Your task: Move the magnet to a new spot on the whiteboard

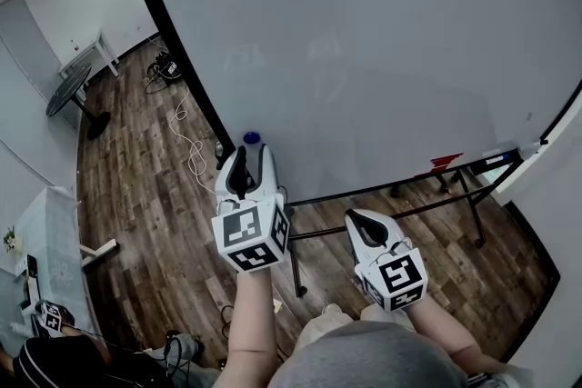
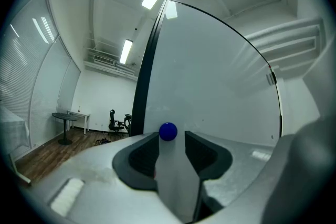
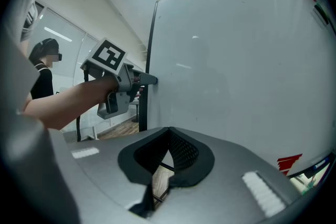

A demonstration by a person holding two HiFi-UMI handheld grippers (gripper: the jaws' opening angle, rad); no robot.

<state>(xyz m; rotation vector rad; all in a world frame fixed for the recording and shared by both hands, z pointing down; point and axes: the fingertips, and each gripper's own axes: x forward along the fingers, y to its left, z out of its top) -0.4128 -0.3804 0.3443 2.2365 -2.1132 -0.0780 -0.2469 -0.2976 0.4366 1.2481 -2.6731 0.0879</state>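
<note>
1. Status. The left gripper [image 2: 172,136] is presented square to the whiteboard [image 1: 364,41] with its jaws spread wide. The blue magnet [image 2: 168,131] sits on the board at the jaw tips, between the two pads. It lies closer to the pad on the gripper's left, and open space shows on the other side. Neither pad presses on it, so I treat it as not gripped. The right gripper [image 3: 169,129] hangs low and well to the right of the left one, its jaws pressed together on nothing.

2. Step in hand, as I judge it: working the magnet at the board surface with the left gripper. The views suit a pick-up or a set-down equally, and I cannot tell which.

3. Procedure.
- For a pick-up, I centre the magnet between the pads first. I shift the gripper slightly to its left, then close.
- For a set-down, I draw straight back along the jaw axis, so that the nearer pad does not drag the magnet sideways.
- The tips must not scrape the board.
- The right gripper takes no part.
</note>
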